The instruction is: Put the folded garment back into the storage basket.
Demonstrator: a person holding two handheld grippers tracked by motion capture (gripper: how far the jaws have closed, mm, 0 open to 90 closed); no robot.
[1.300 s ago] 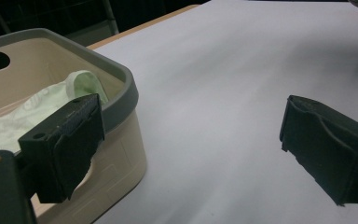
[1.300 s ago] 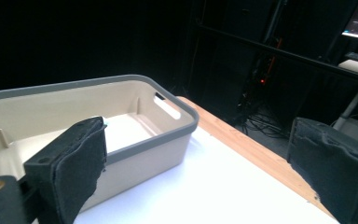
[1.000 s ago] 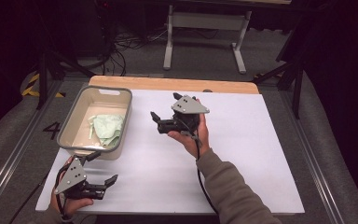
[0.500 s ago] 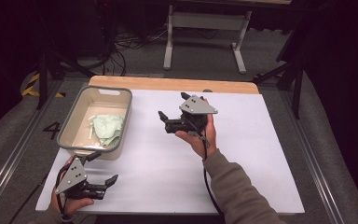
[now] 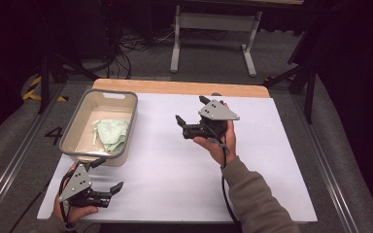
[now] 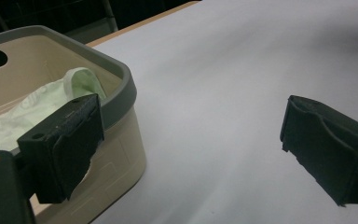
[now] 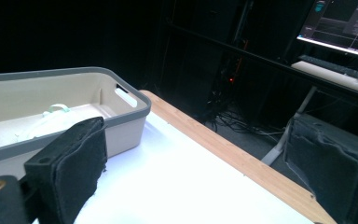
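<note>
1. High view: a beige tub [image 5: 73,143] with a grey rim stands on the white table sheet [image 5: 175,165], and a pale green cloth [image 5: 112,135] lies crumpled inside the tub, on its floor toward the near end.
2. Just beyond the tub's near corner, the left gripper [image 5: 108,174] is held low over the sheet in the person's left hand [image 5: 73,211], its jaws spread wide with nothing between them.
3. Well to the right of the tub, the right gripper [image 5: 190,113] is held up above the sheet in the person's right hand [image 5: 221,143], pointing back toward the tub; its jaws also stand apart and grasp nothing.
4. Left gripper view: one black pad [image 6: 63,144] overlaps the tub's near wall [image 6: 121,144], and the cloth [image 6: 37,109] shows over the rim behind it; the other pad sits over bare sheet away from the tub.
5. Right gripper view: the tub [image 7: 121,128] lies ahead and to the left between the separated jaws, the cloth [image 7: 51,121] visible inside it, and the wooden table edge [image 7: 233,154] runs past the tub's far end.
</note>
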